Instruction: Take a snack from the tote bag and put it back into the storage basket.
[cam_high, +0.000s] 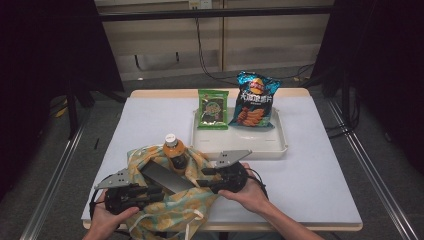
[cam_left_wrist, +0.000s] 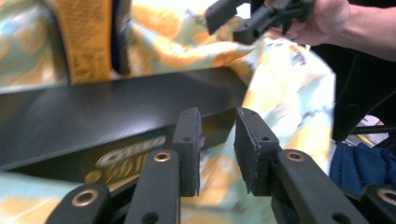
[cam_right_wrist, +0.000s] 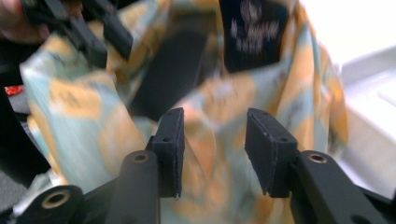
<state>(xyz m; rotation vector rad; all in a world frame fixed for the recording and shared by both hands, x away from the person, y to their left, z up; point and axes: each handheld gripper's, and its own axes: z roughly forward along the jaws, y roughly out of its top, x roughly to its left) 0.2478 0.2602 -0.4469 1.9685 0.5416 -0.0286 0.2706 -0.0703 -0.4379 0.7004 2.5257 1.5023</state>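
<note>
A yellow-and-teal patterned cloth bag (cam_high: 170, 210) lies open at the table's front left. An orange juice bottle (cam_high: 173, 150) stands in it, and a dark flat box (cam_high: 165, 177) leans in its mouth. My left gripper (cam_high: 157, 193) lies level at the bag's left side, pointing right. In the left gripper view its jaws (cam_left_wrist: 217, 149) stand apart just in front of the box (cam_left_wrist: 93, 116), with cloth (cam_left_wrist: 289, 84) behind the gap. My right gripper (cam_high: 202, 178) is at the bag's right edge, pointing left. Its jaws (cam_right_wrist: 212, 154) are apart over the cloth (cam_right_wrist: 84, 107), gripping nothing.
A white tray (cam_high: 240, 150) sits behind the bag, holding a green snack pack (cam_high: 213, 109) and a blue bag of chips (cam_high: 253, 100). The white table top (cam_high: 320, 170) stretches to the right. Dark curtains and cables lie beyond the table.
</note>
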